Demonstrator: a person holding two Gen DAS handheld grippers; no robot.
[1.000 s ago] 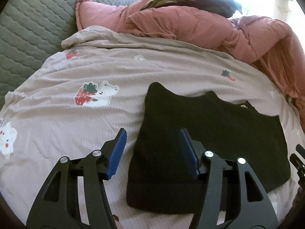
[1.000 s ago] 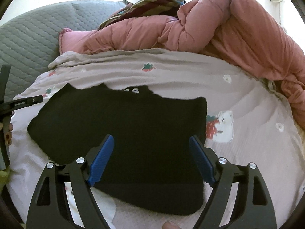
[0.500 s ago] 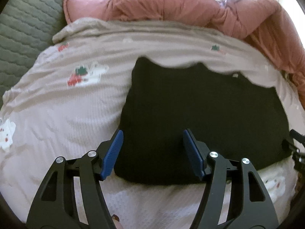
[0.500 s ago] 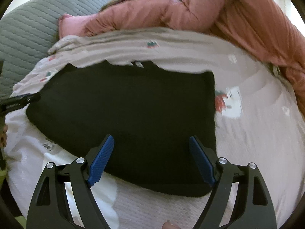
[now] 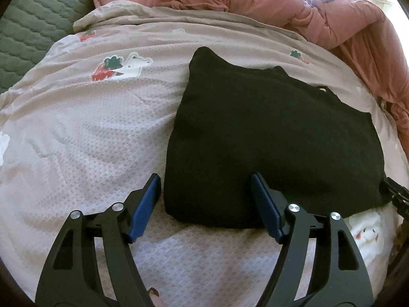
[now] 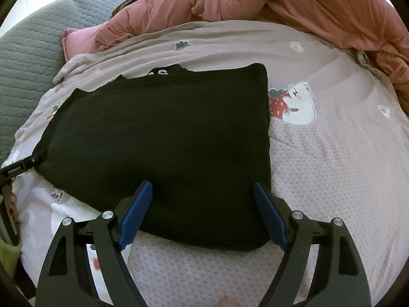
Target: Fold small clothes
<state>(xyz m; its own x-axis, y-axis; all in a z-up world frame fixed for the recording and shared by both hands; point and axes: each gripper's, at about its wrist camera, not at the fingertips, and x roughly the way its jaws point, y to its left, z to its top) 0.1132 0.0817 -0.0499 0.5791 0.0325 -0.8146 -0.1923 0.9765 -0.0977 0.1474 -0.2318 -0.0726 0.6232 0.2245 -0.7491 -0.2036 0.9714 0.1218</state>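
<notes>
- On the far left, a grey-green quilted cover [image 5: 23,25] lies beside the bed area, behind the edge of the sheet.
- Next to it spreads the pale pink textured bed sheet with printed strawberries and white bears [image 5: 84,133]; one bear print [image 5: 120,67] is to the left of the garment in the left wrist view.
- Over the near left corner of the garment hangs the left gripper with black arms and blue ribbed pads [image 5: 205,197]. Its jaws have just been opening and they stand apart. The left pad is over the sheet just beside the cloth edge, the right pad is over the cloth. I cannot tell if the pads touch the fabric, but they do not press on anything between them.
- In the middle lies the black folded garment of soft knit fabric [image 6: 166,138], flat on the sheet, with small white letters [image 6: 158,72] at its far edge.
- Over the near right part of the garment hangs the right gripper of the same kind [image 6: 202,197]. Its jaws are wide apart and hold nothing; both pads are over the black cloth, near its front hem.
- At the back and to the right, a crumpled salmon-pink padded quilt [image 6: 306,7] is piled along the far side of the sheet.
</notes>
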